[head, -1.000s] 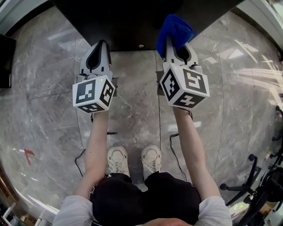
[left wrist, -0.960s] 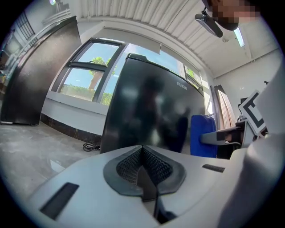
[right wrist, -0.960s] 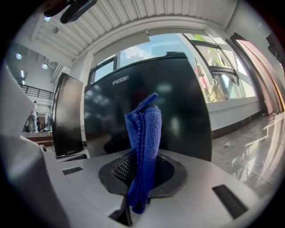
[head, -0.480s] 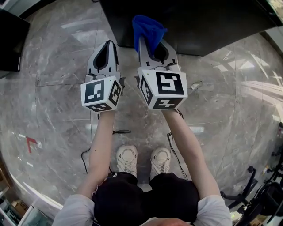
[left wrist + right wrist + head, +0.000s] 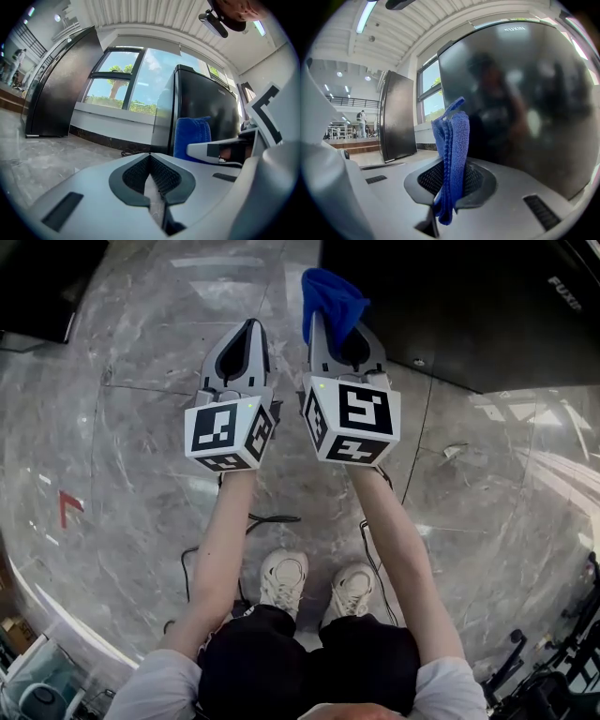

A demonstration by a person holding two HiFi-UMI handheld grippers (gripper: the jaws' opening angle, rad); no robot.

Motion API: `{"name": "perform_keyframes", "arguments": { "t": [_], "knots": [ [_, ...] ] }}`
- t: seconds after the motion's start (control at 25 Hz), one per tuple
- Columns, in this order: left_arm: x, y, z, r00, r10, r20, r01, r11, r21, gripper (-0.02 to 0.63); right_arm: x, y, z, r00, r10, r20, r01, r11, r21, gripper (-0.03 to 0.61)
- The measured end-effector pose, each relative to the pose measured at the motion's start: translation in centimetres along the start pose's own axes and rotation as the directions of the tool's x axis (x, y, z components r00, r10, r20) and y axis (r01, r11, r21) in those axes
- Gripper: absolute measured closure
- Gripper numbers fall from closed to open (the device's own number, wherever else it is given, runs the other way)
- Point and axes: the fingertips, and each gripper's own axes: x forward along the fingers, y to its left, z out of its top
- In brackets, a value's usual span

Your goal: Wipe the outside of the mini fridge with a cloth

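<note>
The black mini fridge (image 5: pixel 469 306) fills the upper right of the head view, and its glossy front (image 5: pixel 520 103) looms close in the right gripper view. My right gripper (image 5: pixel 330 322) is shut on a folded blue cloth (image 5: pixel 330 298) that sticks up from the jaws (image 5: pixel 452 159), just short of the fridge's left edge. To its left my left gripper (image 5: pixel 251 332) is shut with nothing in it; in its own view the jaws meet (image 5: pixel 151 176), and the cloth (image 5: pixel 191 138) and fridge (image 5: pixel 206 112) show to the right.
A second tall black fridge (image 5: pixel 61 84) stands to the left by the window, also seen at the head view's top left corner (image 5: pixel 37 282). Cables (image 5: pixel 267 519) run over the marble floor (image 5: pixel 141 409) near the person's shoes (image 5: pixel 286 579).
Both grippers and the head view have swung left along the fridge front; the fridge now lies at the upper right, with the cloth at its left edge. Both grips are unchanged.
</note>
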Motion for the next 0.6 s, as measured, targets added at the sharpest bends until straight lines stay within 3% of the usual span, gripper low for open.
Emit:
{"name": "perform_keyframes", "arguments": {
  "t": [0.24, 0.6],
  "knots": [
    [-0.1, 0.3, -0.3, 1.000, 0.010, -0.010, -0.010, 1.000, -0.002, 0.609, 0.2, -2.0, 0.2, 0.999, -0.054, 0.002, 0.054, 0.998, 0.038, 0.506],
    [0.4, -3.2, -0.9, 0.998, -0.049, -0.032, 0.050, 0.998, 0.026, 0.609, -3.9, -8.0, -0.5, 0.987, -0.163, -0.003, 0.163, 0.986, 0.034, 0.506]
  ]
}}
